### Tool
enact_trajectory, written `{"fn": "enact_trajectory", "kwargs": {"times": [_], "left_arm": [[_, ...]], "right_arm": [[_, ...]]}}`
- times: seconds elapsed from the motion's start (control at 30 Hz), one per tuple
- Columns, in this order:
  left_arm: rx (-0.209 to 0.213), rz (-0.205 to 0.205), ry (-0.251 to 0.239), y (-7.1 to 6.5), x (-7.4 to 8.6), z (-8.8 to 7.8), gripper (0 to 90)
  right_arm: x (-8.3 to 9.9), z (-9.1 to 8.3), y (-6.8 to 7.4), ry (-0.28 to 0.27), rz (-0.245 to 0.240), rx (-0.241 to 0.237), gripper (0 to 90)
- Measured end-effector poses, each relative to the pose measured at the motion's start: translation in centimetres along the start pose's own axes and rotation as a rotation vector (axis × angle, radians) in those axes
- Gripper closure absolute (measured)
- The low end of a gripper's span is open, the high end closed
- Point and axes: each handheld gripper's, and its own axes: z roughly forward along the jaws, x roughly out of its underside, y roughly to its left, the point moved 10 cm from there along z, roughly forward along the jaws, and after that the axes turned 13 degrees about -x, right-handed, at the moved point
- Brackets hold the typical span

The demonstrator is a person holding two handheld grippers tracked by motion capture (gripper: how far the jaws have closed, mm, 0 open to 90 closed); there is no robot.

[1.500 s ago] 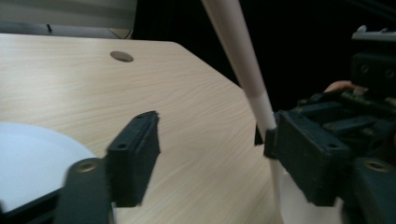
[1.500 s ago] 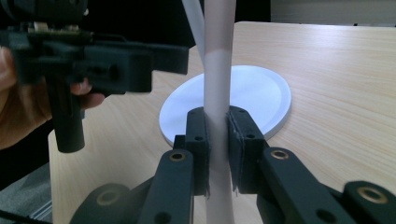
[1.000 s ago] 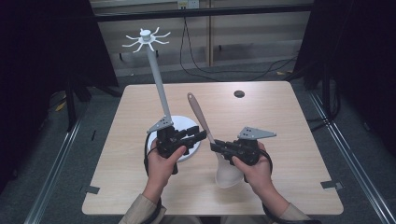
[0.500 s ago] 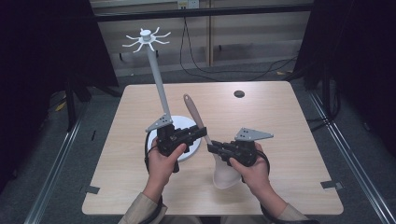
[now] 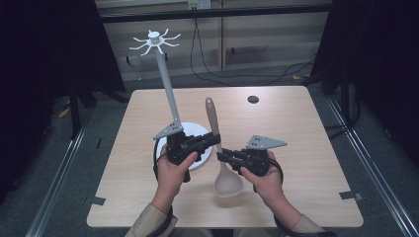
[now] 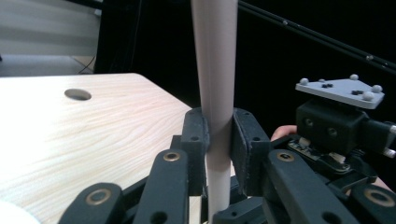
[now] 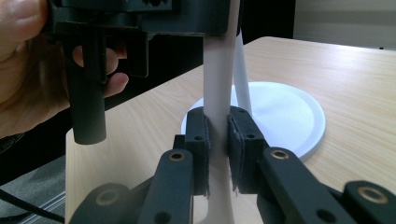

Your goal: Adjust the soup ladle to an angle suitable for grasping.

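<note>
Spoon: we see the beige spoon [image 5: 217,148] held up over the near middle of the table [image 5: 296,133], bowl nearest us, handle running away toward the far side.
Long axis: near to far, tipped upward.
Left gripper [image 5: 210,141]: jaws closed on the handle, higher up the shaft.
Right gripper [image 5: 223,156]: jaws closed on the handle, lower, just above the bowl.
Rack: the white hook stand [image 5: 165,84] rises just left of the spoon; we judge the left hand nearer it.
</note>
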Motion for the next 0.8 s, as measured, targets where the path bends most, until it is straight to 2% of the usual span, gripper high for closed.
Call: {"fn": "enact_trajectory", "kwargs": {"times": [0.1,0.33,0.43,0.5,0.6,0.63,0.67,0.73,0.77,0.8], "left_arm": [[0.001,0.034,0.003,-0.2,-0.2,-0.1,77.1],[-0.007,0.054,0.013,-0.5,-0.7,-0.3,77.3],[-0.021,0.085,0.014,-0.5,-0.7,-0.4,77.5],[-0.038,0.102,0.022,-0.3,-0.6,-0.4,77.6],[-0.048,0.084,0.017,0.1,-0.8,-0.6,77.7],[-0.057,0.081,0.010,0.4,-1.0,-0.9,77.7],[-0.057,0.081,0.010,0.4,-1.0,-0.9,77.7],[-0.072,0.095,0.007,0.7,-1.3,-1.2,77.6],[-0.086,0.104,0.012,0.8,-1.4,-1.3,77.7],[-0.094,0.105,0.010,0.9,-1.6,-1.4,77.7]], "right_arm": [[-0.3,0.1,0.1,-0.004,-0.008,-0.008,80.1],[-0.6,0.1,0.2,-0.009,-0.029,-0.014,79.7],[-0.7,0.0,0.1,-0.013,-0.037,-0.008,77.4],[-0.8,-0.1,-0.2,-0.020,-0.034,0.006,70.2],[-0.9,-0.4,-0.4,-0.020,-0.035,0.014,61.1],[-1.0,-0.7,-0.6,-0.020,-0.036,0.028,53.3],[-1.0,-0.7,-0.6,-0.020,-0.036,0.028,53.3],[-0.9,-1.1,-0.9,-0.012,-0.039,0.039,45.6],[-0.6,-1.6,-1.4,-0.001,-0.043,0.064,38.3],[-0.6,-1.6,-1.4,-0.001,-0.043,0.064,38.3]]}}
